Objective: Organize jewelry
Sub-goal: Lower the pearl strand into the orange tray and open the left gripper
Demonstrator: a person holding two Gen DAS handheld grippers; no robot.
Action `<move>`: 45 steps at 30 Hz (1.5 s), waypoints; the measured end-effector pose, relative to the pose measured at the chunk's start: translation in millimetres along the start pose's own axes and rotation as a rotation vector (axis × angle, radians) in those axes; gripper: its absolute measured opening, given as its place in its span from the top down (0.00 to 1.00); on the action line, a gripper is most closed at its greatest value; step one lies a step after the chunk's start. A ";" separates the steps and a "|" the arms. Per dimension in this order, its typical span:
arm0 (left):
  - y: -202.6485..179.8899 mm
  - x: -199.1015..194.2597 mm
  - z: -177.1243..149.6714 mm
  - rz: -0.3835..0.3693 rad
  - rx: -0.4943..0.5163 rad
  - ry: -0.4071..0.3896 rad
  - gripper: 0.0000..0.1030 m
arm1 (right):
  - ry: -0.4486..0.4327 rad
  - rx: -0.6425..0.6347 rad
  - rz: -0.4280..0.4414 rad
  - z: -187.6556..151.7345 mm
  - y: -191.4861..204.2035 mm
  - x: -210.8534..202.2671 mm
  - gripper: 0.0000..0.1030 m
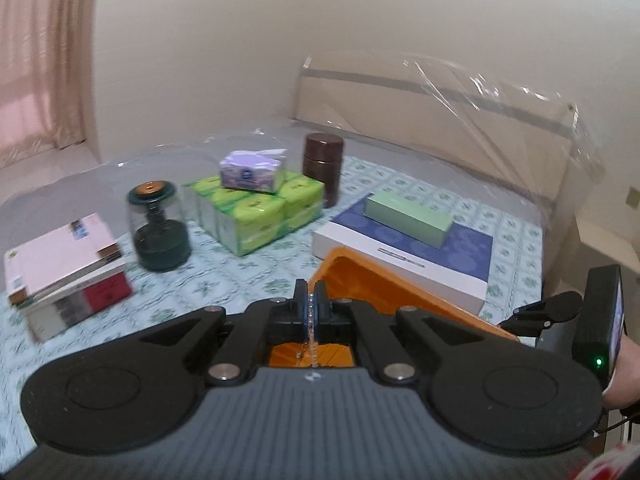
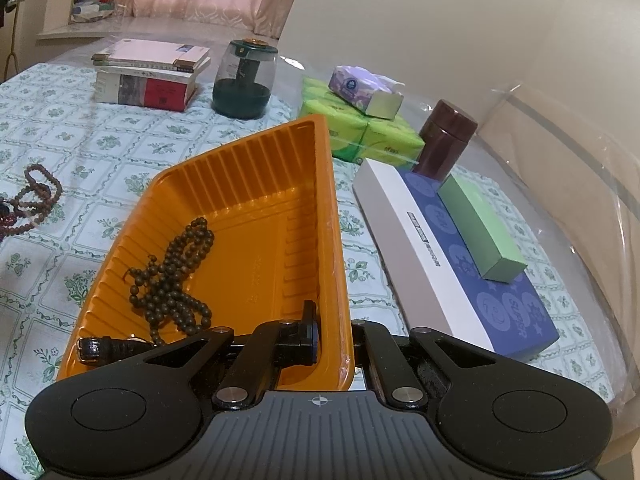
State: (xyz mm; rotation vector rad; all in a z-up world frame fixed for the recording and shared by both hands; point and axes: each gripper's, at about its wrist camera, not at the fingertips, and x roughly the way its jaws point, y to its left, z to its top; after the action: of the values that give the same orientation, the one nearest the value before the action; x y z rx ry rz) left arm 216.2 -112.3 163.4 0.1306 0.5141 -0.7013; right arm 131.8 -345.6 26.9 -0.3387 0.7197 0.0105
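While seen from the left wrist, left gripper (image 1: 311,307) pinches a thin chain (image 1: 309,346) hanging above the orange tray (image 1: 360,280) | from the right wrist, right gripper (image 2: 332,336) is clamped on the tray's near rim; dark bead strand (image 2: 176,272) and black watch strap (image 2: 108,347) lie inside the tray; reddish beads (image 2: 36,196) rest on the tablecloth (image 2: 100,140) left of the tray.

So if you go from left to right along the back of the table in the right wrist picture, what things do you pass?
Stack of books → dark green jar → green tissue packs with the purple tissue pack on top → brown canister → light green box lying on the blue and white box.
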 end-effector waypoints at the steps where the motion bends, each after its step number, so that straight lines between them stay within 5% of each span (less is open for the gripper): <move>1: -4.4 6.3 3.1 -0.006 0.016 0.005 0.98 | 0.000 -0.001 0.000 0.0 -0.1 0.0 0.96; 5: -21.0 29.5 9.7 -0.018 0.093 0.022 0.98 | -0.002 0.004 0.001 -0.4 -0.4 -0.7 0.96; 17: -32.2 112.0 -26.1 -0.034 0.236 0.253 0.98 | 0.004 0.000 0.007 -1.0 -1.2 -0.1 0.96; 31: -62.3 138.5 -15.9 -0.161 0.274 0.298 0.91 | 0.016 0.015 0.008 -1.2 -4.8 4.8 0.96; 38: -54.5 119.0 -18.0 -0.142 0.262 0.266 0.91 | 0.012 0.018 0.011 -1.4 -4.6 4.0 0.96; 45: 1.3 67.3 -36.7 -0.023 0.153 0.229 0.89 | 0.012 0.012 0.011 -1.3 -3.5 2.2 0.96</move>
State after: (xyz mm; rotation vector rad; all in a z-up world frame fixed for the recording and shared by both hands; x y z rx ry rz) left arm 245.5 -140.2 98.2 0.3516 0.6816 -0.7523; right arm 133.1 -349.5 25.7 -0.3234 0.7330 0.0145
